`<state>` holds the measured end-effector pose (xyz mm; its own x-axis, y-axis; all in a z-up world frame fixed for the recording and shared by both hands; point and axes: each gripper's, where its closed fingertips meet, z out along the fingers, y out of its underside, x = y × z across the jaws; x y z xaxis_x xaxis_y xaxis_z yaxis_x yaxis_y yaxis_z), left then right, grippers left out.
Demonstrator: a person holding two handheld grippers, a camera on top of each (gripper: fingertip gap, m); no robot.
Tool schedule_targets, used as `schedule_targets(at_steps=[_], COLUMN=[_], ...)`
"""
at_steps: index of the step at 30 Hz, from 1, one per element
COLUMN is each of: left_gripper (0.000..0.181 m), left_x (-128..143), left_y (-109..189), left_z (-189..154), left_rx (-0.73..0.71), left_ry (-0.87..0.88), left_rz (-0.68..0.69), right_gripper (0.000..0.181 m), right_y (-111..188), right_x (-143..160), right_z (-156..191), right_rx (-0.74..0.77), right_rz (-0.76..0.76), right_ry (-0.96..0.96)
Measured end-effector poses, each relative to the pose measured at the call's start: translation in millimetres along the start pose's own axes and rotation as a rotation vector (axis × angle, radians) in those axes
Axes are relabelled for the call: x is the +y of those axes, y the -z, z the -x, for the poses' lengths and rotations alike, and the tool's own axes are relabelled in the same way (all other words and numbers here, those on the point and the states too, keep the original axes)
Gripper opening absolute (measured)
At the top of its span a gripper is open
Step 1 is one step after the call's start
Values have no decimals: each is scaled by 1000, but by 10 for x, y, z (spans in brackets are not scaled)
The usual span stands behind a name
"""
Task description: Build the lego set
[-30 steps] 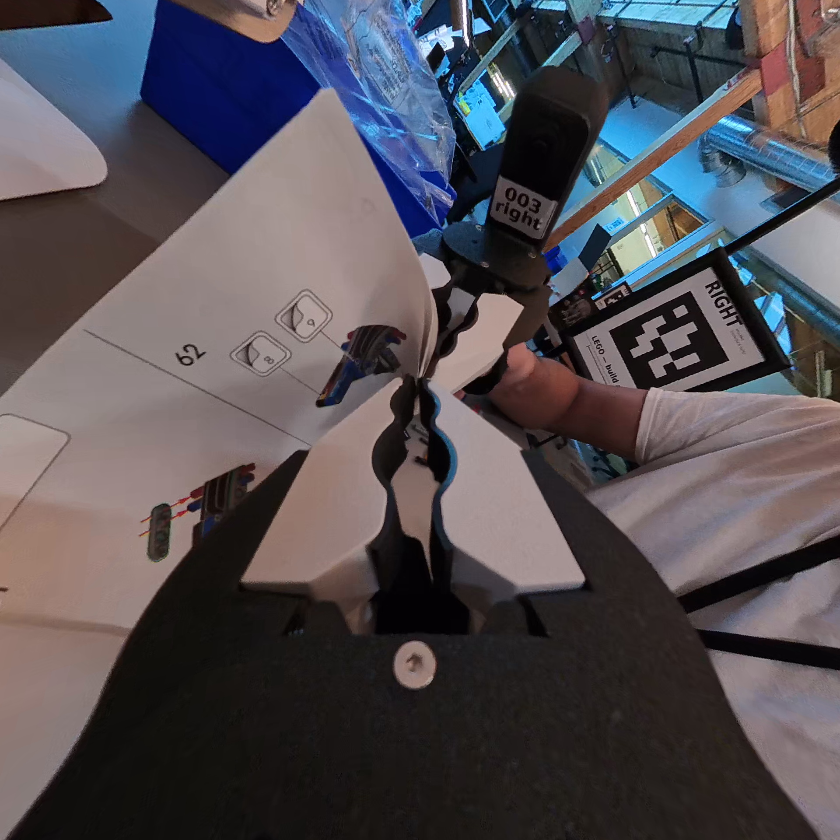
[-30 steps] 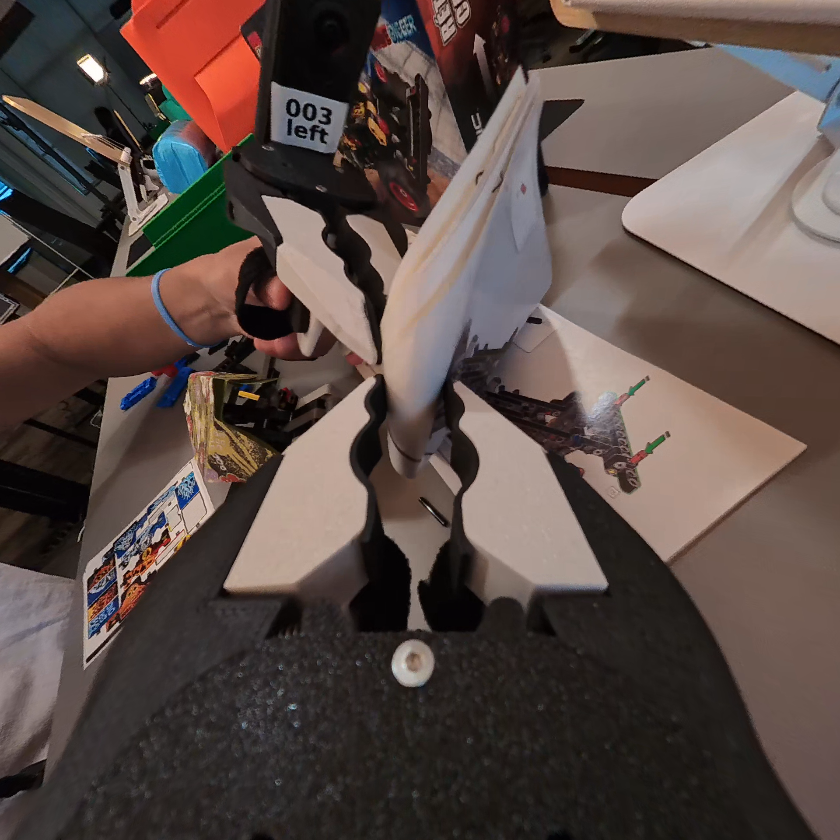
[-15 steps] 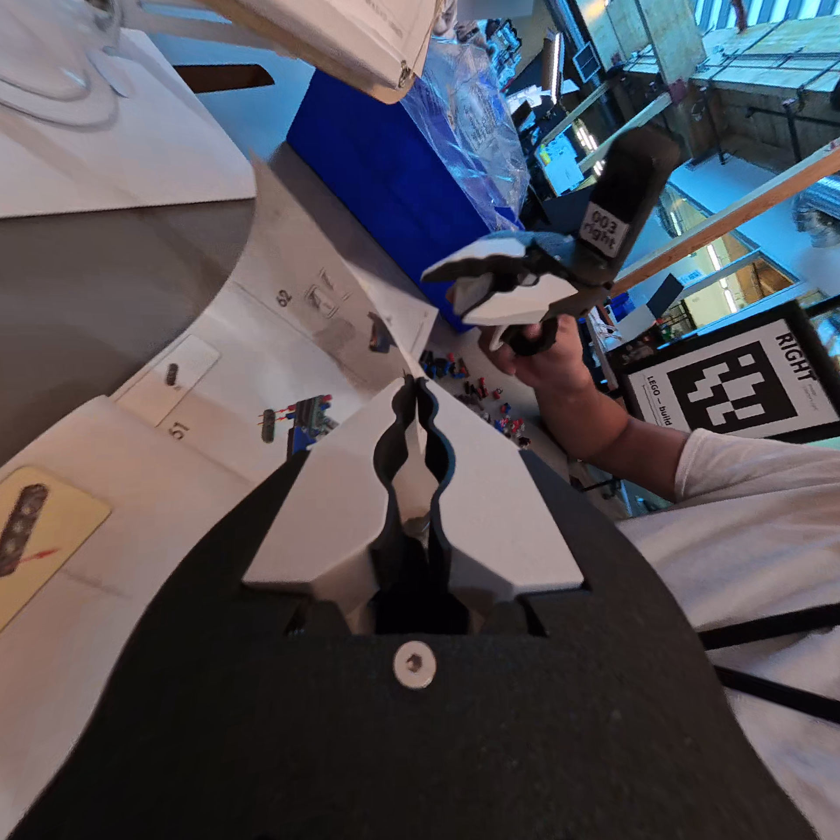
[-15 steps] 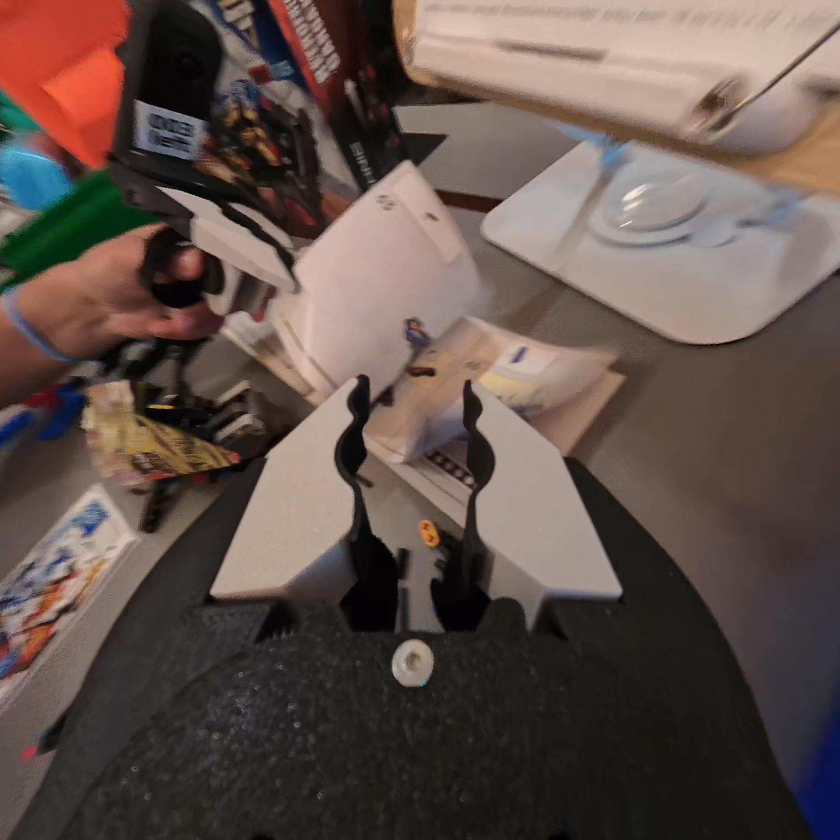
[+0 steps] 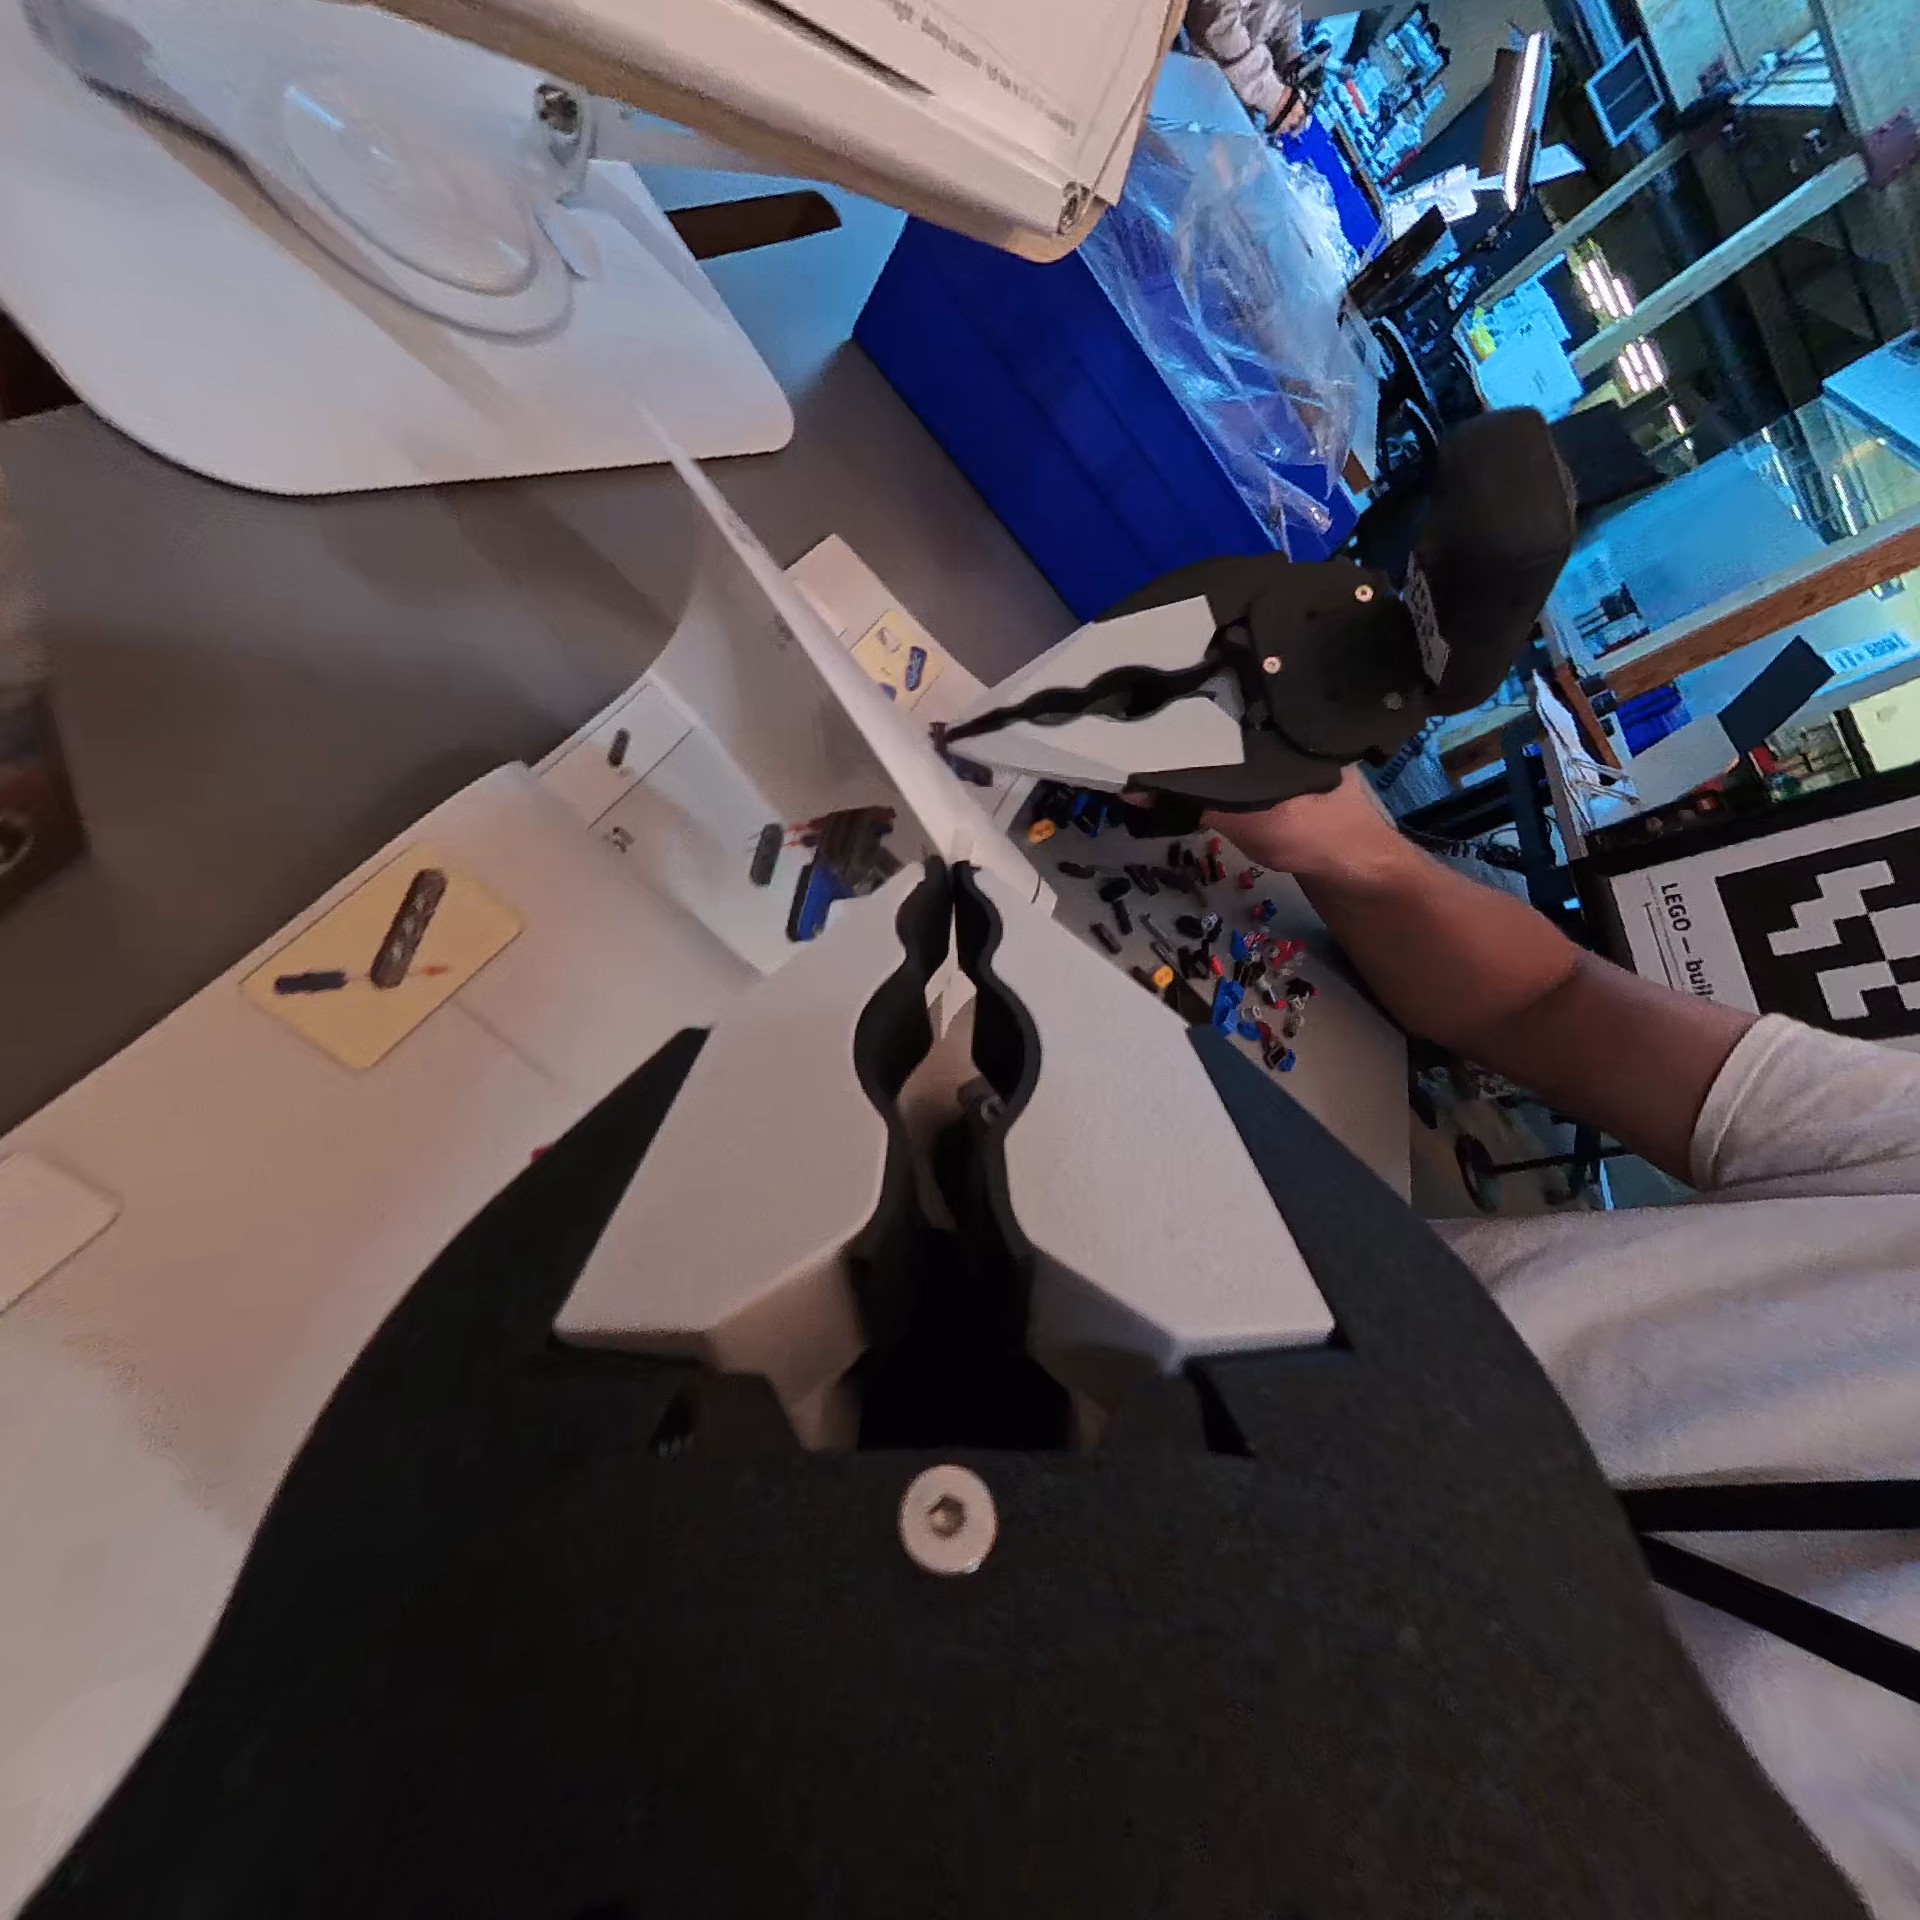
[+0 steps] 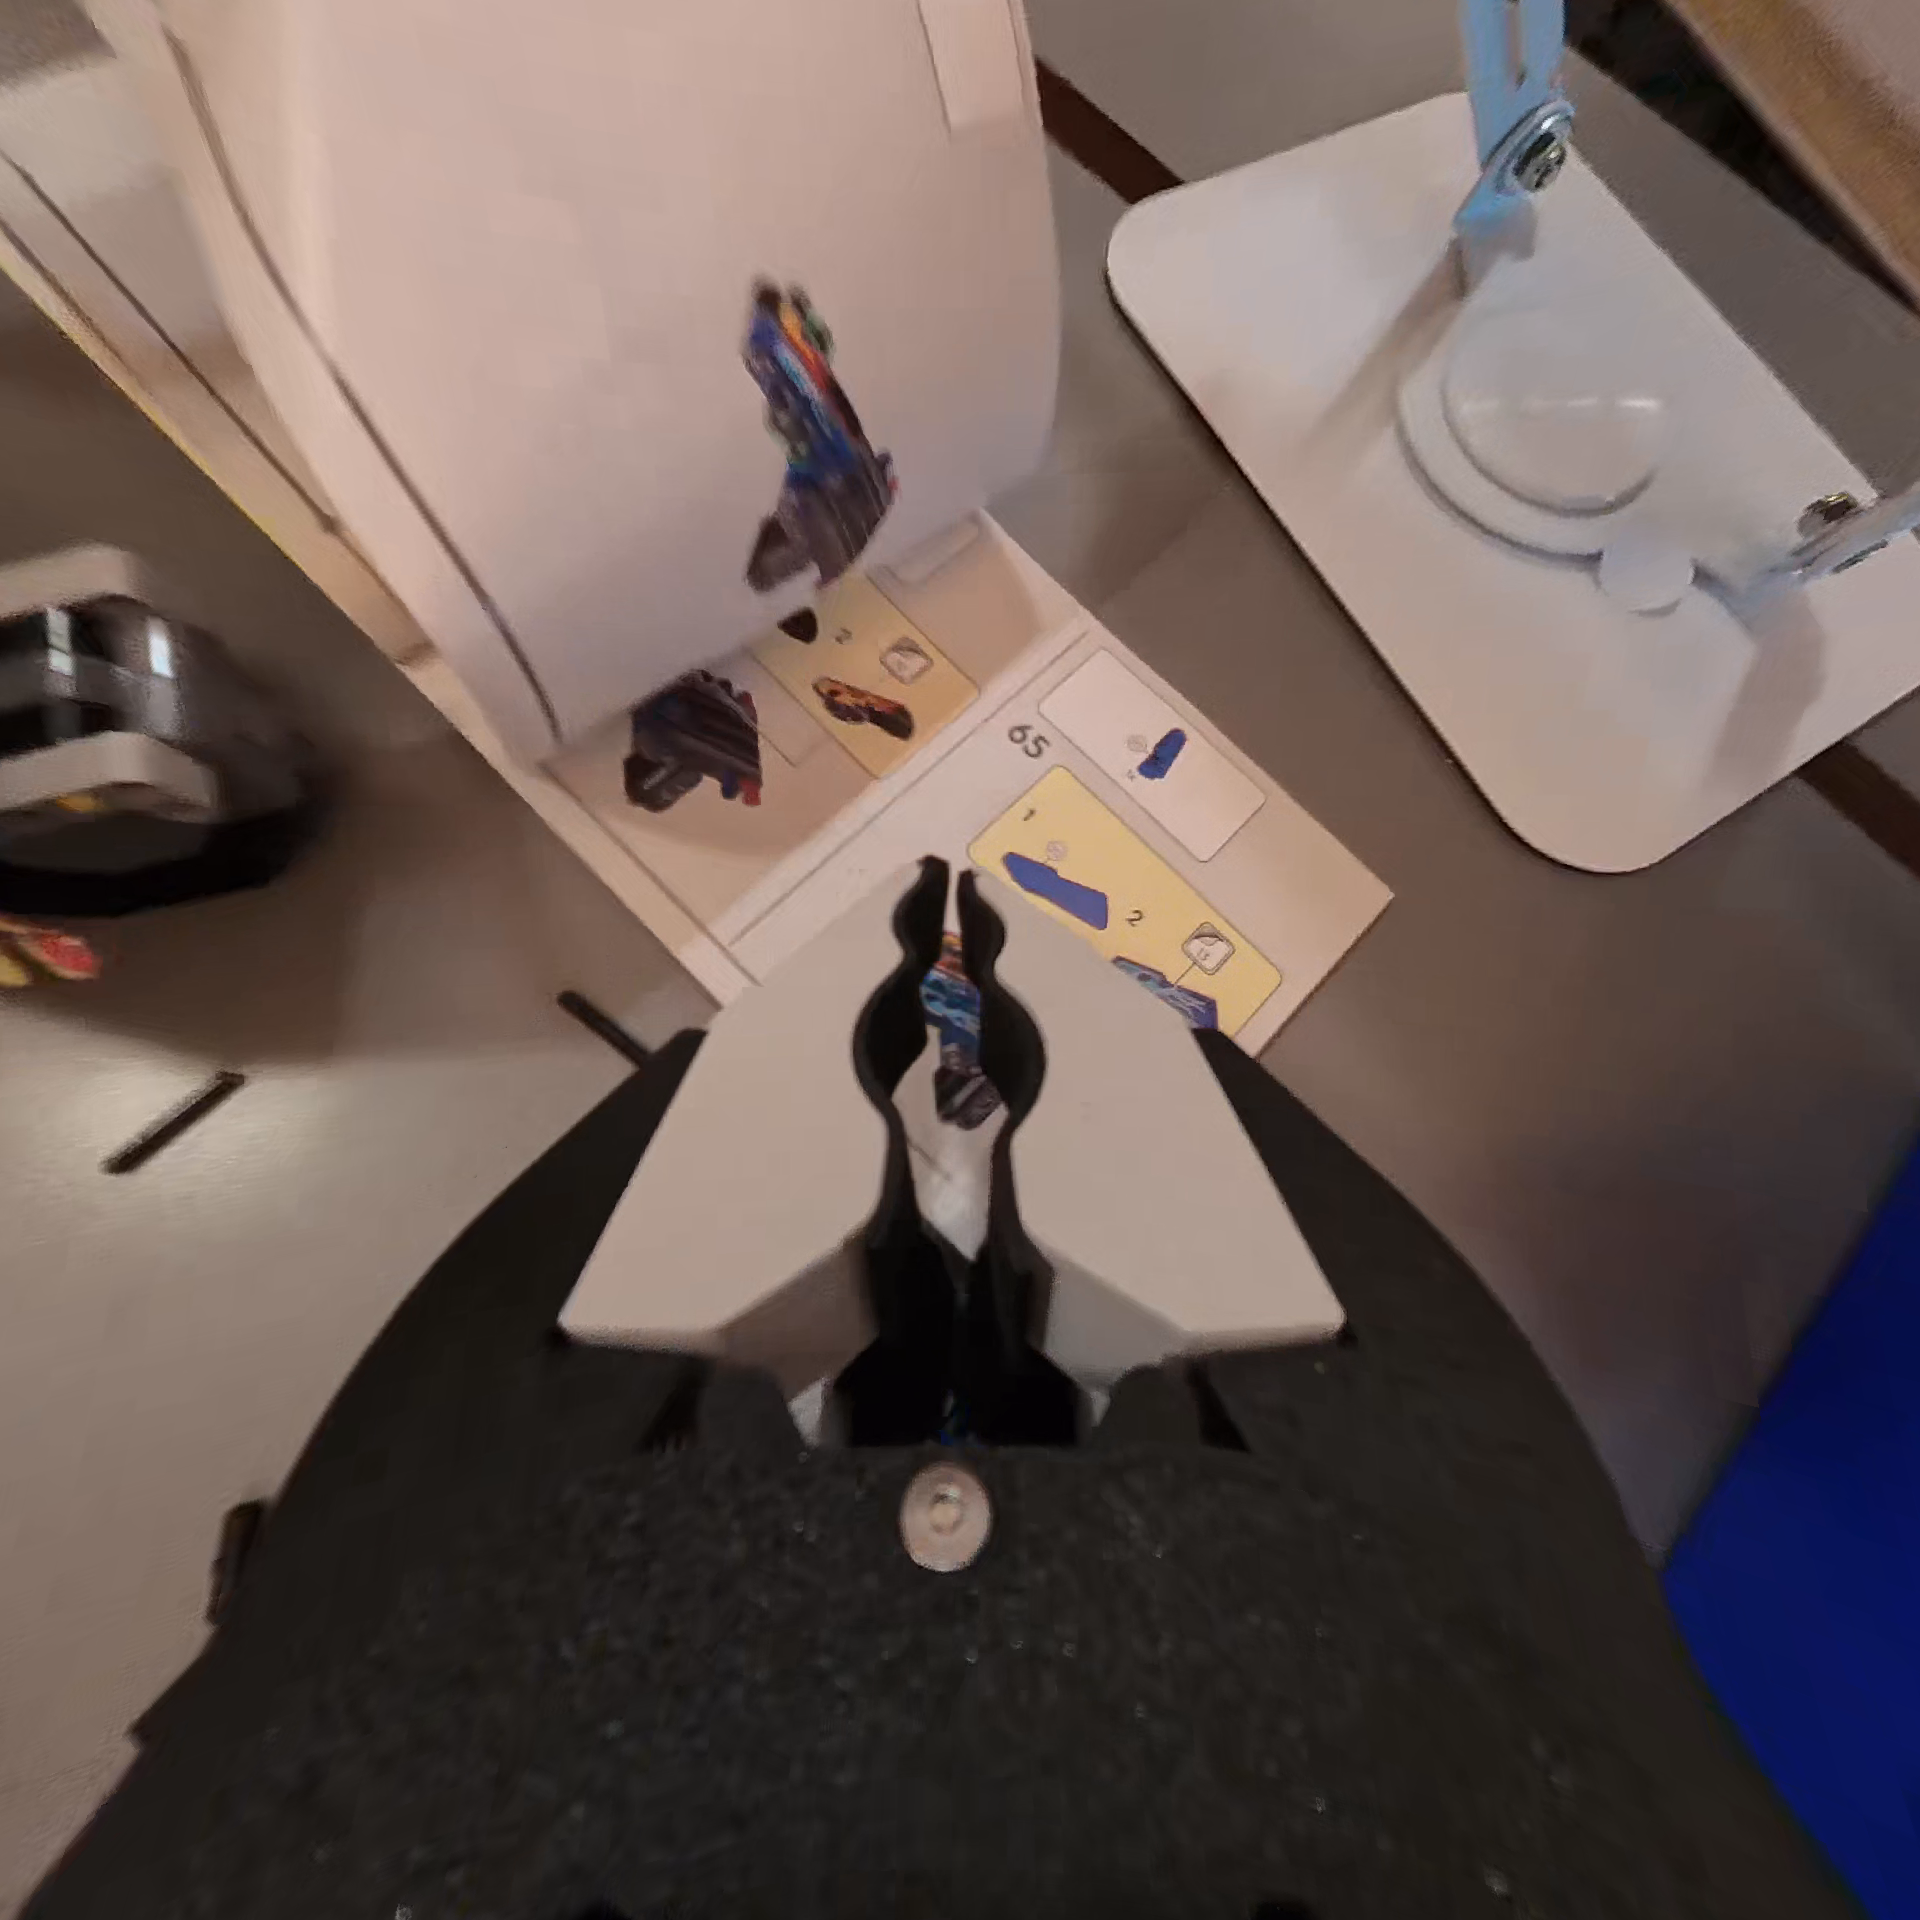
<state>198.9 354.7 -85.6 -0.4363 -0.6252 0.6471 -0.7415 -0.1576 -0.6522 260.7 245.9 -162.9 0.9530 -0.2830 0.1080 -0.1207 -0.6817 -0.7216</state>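
Observation:
The instruction booklet [image 6: 1049,821] lies open on the grey table. My left gripper [image 5: 951,883] is shut on one of its pages [image 5: 790,623], which stands lifted and shows edge-on. The lifted pages curl up in the right wrist view [image 6: 623,312]. My right gripper [image 6: 945,883] is shut, with nothing seen between its fingers, low over the flat right-hand page. It also shows in the left wrist view [image 5: 961,738], with its tips right by the lifted page. Loose small Lego pieces [image 5: 1205,935] lie scattered on the table beyond it.
A white stand base [image 6: 1558,520] sits right of the booklet, also seen in the left wrist view [image 5: 364,364]. A blue bin [image 5: 1039,436] with clear plastic bags stands behind. A blurred black and grey thing [image 6: 114,748] is at the left. A person's arm [image 5: 1455,956] holds the right gripper. Across from one pair of fingers to the other is roughly 15 cm.
My right gripper let go of the lifted pages, came down over the flat page and shut. My left gripper kept its page and swung it over with the booklet now lower.

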Motion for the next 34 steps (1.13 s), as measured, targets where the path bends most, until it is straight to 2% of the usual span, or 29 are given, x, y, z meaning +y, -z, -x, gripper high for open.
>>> schedule_targets(at_steps=[5,11,18,21,25,30,31,32,34], left_gripper=[0,0,0,0,0,0,0,0,0], left_x=[157,391,726,895,1139,1204,1210,1210,1212], left_y=[332,704,1000,1053,980,928,917,906,888], left_z=[183,416,661,758,784,814,817,818,817], left_rx=[-57,-122,-193,-246,-301,-338,-341,-342,-341], left_ry=[57,120,198,208,198,182,178,178,179], left_rz=[-20,-55,-62,-17,95,131,136,137,140], right_gripper=[0,0,0,0,0,0,0,0,0], right_y=[-128,-100,-102,-101,-109,-97,-75,-46,4], right_x=[192,233,249,254,248,247,179,5,-407], right_z=[-43,-102,-203,-232,-238,-262,-263,-188,273], right_rx=[57,77,114,127,133,167,189,183,11], right_rz=[86,102,109,114,117,196,196,130,-49], right_ry=[61,16,5,5,-2,42,75,111,167])
